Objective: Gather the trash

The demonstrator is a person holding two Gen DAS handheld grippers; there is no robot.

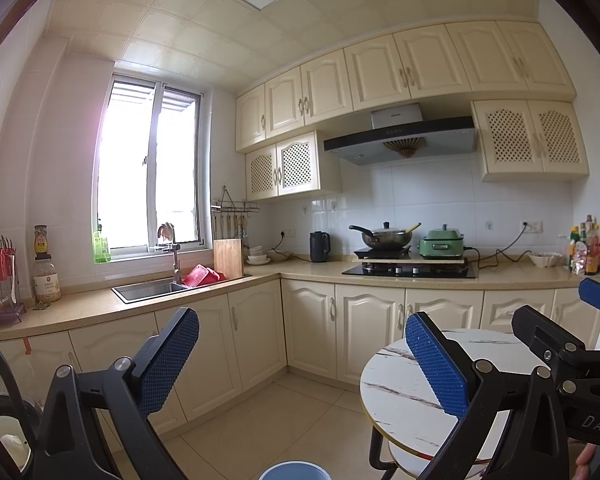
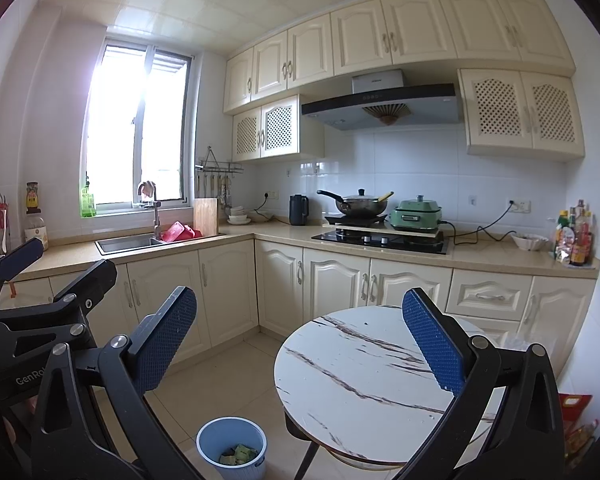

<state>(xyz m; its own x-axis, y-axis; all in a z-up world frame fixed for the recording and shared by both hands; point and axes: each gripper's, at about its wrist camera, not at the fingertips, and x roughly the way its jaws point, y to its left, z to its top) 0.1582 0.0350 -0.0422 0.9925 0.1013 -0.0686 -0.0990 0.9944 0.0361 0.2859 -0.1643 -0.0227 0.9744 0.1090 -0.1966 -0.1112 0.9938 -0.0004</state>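
Bin (image 2: 232, 450) sits low centre of the right wrist frame, on the floor just left of the round table (image 2: 364, 364); it holds a few greenish/tan scraps of trash (image 2: 238, 455) at the bottom. In the left wrist frame only the bin's blue rim shows, at bottom centre. Table top looks bare in both views, no loose trash seen on it or on the visible floor tiles. Right gripper (image 2: 300, 340) has its fingers wide apart, nothing between them, raised above table height & aimed at the kitchen; left gripper (image 1: 302, 360) same: fingers spread, empty, hovering left of the table w/ the right gripper's tip at the frame's right edge. Judgement: collecting looks about done, or it's a pause between pieces, since what trash is visible is already in the bin. Next move prob. calls for a scan of counter (image 2: 496, 254) & floor for leftovers; if any, drop one gripper to it, close, carry over the bin.
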